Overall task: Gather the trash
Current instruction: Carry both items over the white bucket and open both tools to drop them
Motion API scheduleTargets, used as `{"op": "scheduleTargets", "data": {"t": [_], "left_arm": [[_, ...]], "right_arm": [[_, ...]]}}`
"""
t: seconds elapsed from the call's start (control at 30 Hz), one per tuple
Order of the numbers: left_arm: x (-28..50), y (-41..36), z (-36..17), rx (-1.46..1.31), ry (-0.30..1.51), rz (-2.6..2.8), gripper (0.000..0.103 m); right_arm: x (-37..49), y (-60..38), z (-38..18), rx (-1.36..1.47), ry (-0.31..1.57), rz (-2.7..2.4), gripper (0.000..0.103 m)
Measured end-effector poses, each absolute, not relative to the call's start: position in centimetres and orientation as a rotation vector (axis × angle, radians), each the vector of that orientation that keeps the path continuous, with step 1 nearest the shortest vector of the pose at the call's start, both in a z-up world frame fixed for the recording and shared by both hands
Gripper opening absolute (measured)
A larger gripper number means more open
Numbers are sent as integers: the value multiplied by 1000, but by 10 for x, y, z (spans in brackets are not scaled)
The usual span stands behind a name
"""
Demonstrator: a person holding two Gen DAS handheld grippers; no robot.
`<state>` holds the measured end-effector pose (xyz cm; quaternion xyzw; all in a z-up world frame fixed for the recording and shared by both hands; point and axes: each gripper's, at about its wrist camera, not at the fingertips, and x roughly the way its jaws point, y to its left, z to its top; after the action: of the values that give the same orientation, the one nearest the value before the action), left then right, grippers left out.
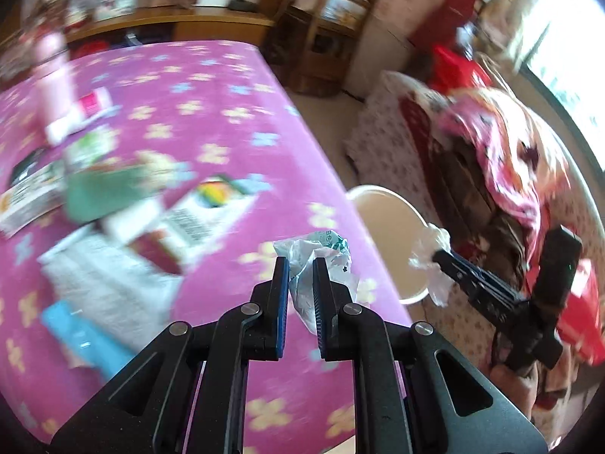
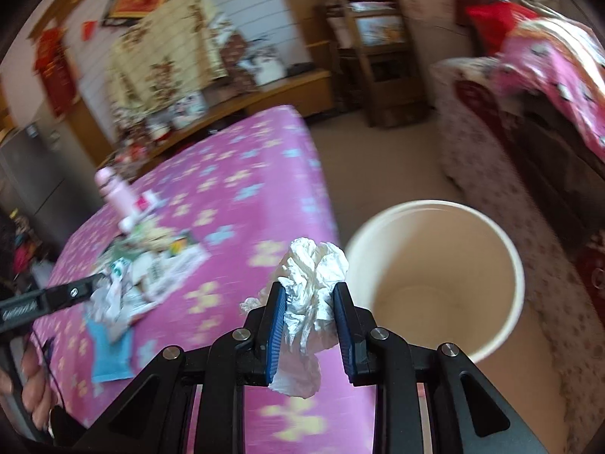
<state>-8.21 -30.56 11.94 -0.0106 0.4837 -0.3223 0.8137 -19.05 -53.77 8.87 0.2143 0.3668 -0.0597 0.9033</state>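
Left gripper [image 1: 301,261] clamped on a crumpled clear wrapper [image 1: 321,265] with green print, held above the right edge of the table [image 1: 234,87], its pink flowered cloth beneath. Farther left on that cloth, toward the table's left edge, a blurred heap: pink bottle [image 1: 53,72], white tube with a pink label [image 1: 81,115], green packet [image 1: 102,193], printed boxes [image 1: 196,208], blue packet [image 1: 83,336] near the close edge. Beyond the right edge, on the floor, a cream bin [image 1: 389,242], partly hidden by the cloth. Right gripper [image 1: 440,255], seen from the left wrist camera just past the bin's far rim, pinching pale crumpled tissue [image 1: 431,253]. From the right wrist camera, right gripper [image 2: 308,291] closed around that white tissue wad [image 2: 314,287], hanging over the table's right edge, just beside the bin [image 2: 435,265], whose open mouth shows a bare bottom. At the left of this view, left gripper [image 2: 100,282] gripping its wrapper [image 2: 111,291] over the littered part of the table [image 2: 242,174], with the hand [image 2: 36,389] below it at the frame's edge. Right of the bin, a sofa [image 2: 472,143] draped with pink fabric [image 2: 544,75].
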Motion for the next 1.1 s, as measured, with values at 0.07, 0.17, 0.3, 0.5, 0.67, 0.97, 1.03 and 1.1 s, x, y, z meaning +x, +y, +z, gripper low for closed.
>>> {"op": "scheduleTargets", "data": {"t": [0.07,0.17,0.3,0.5,0.67,0.97,1.03,1.1], "left_arm": [[-82,-332,114,-7,1048,-712,10],[-81,-372,104,15,1067,-737,10],[-76,-412,86,19,1102,-757,10],[-67,-453,60,6,1137,-763,12],[-63,-463,44,-52,1168,-764,47],[-64,-446,49,-21,1138,-720,48],[-65,-439,52,-10,1124,-702,48],[-66,-431,56,3,1108,-682,48]], "right_arm": [[-192,-562,81,463,774,-167,25],[-194,-591,68,499,795,-208,25],[-194,-621,52,543,812,-246,25],[-193,-647,39,576,807,-307,45],[-194,-653,36,593,786,-336,67],[-191,-635,34,576,796,-296,67],[-191,-628,37,563,794,-295,67],[-191,-621,42,549,787,-297,67]]}}
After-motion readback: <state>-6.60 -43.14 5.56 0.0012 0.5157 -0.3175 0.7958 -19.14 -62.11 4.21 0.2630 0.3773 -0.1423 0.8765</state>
